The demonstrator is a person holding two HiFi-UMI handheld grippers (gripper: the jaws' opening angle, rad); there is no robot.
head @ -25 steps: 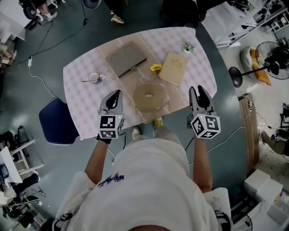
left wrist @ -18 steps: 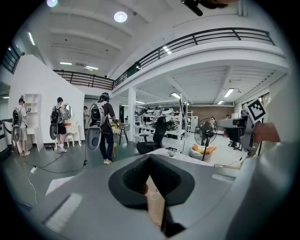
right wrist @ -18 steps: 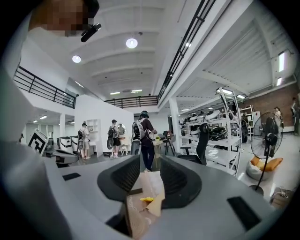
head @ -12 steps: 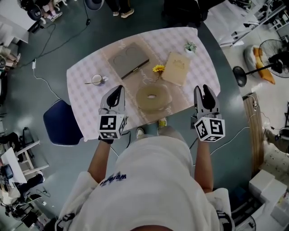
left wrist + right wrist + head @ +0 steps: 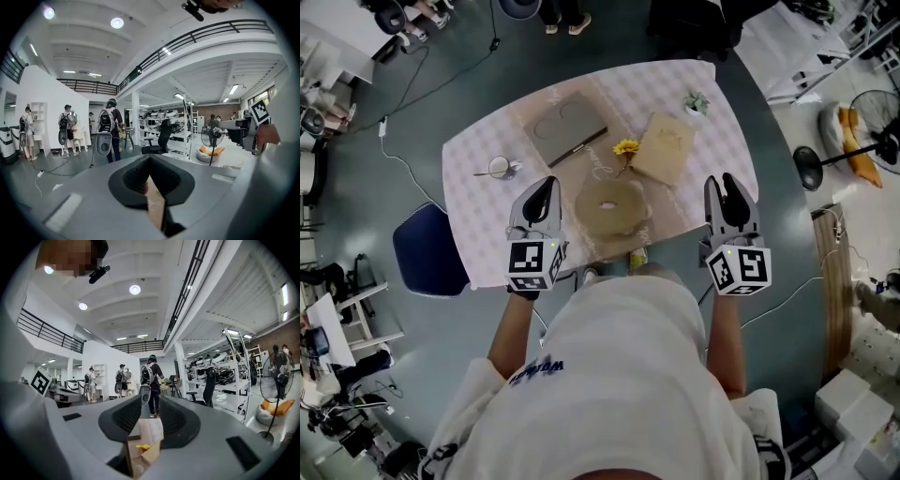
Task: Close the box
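A round tan box (image 5: 610,207) with a ring-shaped top lies near the table's front edge, with a yellow flower (image 5: 625,146) just behind it. A flat tan square box (image 5: 663,147) lies behind and to the right. My left gripper (image 5: 542,187) hovers left of the round box with its jaws together and holding nothing. My right gripper (image 5: 725,185) hovers past the table's right front corner, with its jaws a little apart and nothing between them. In the right gripper view, tan cardboard (image 5: 146,431) and the flower (image 5: 143,446) show through the gap. The left gripper (image 5: 150,161) points out over the room.
The checked tablecloth (image 5: 478,197) also holds a grey tray with a pen (image 5: 567,131), a cup with a spoon (image 5: 498,168) and a small plant (image 5: 697,101). A blue chair (image 5: 429,262) stands at the table's left. Cables run across the floor, and people stand far off in the hall.
Both grippers stay at either side of the round box with their jaws unchanged. The head view has drifted slightly, and people in the background have shifted.
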